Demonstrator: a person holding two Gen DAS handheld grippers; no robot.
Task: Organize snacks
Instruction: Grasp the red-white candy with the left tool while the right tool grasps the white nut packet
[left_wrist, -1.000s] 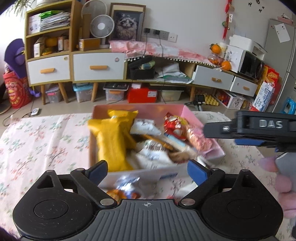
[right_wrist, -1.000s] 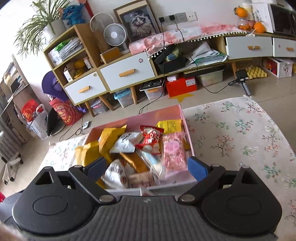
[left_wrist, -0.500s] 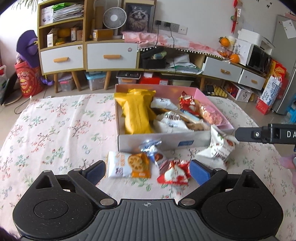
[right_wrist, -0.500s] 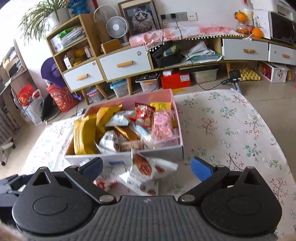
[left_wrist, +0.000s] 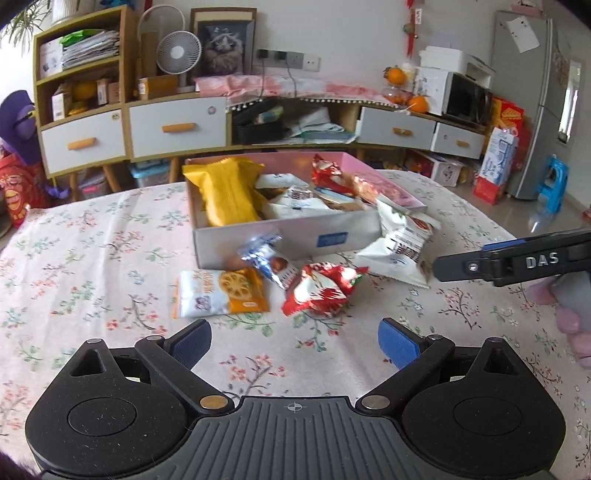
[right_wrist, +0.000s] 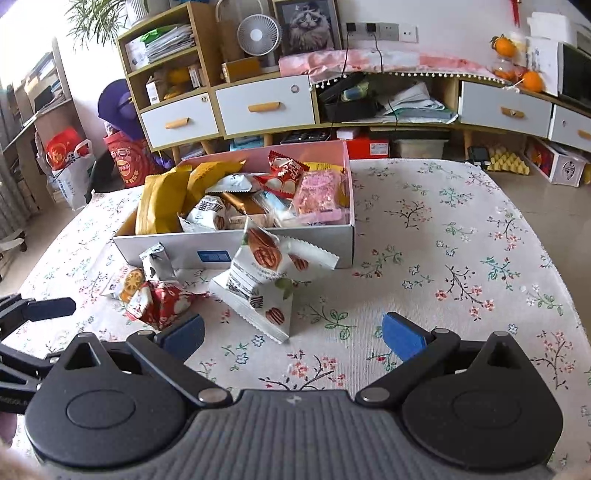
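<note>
Right wrist view: the floral tablecloth (right_wrist: 461, 258) fills the frame, with the snack-filled box (right_wrist: 295, 254) at upper centre. A white walnut packet (right_wrist: 266, 280) leans against its front wall, a red packet (right_wrist: 162, 301) to its left. My right gripper (right_wrist: 291, 332) gapes wide, empty; my left gripper (left_wrist: 293, 341) likewise.

Bkgd: white fan (left_wrist: 178, 51) & cat pic (left_wrist: 222, 46) atop cabinet (left_wrist: 177, 125), fridge (left_wrist: 532, 110) at right, floral tablecloth (left_wrist: 92, 258).
</note>
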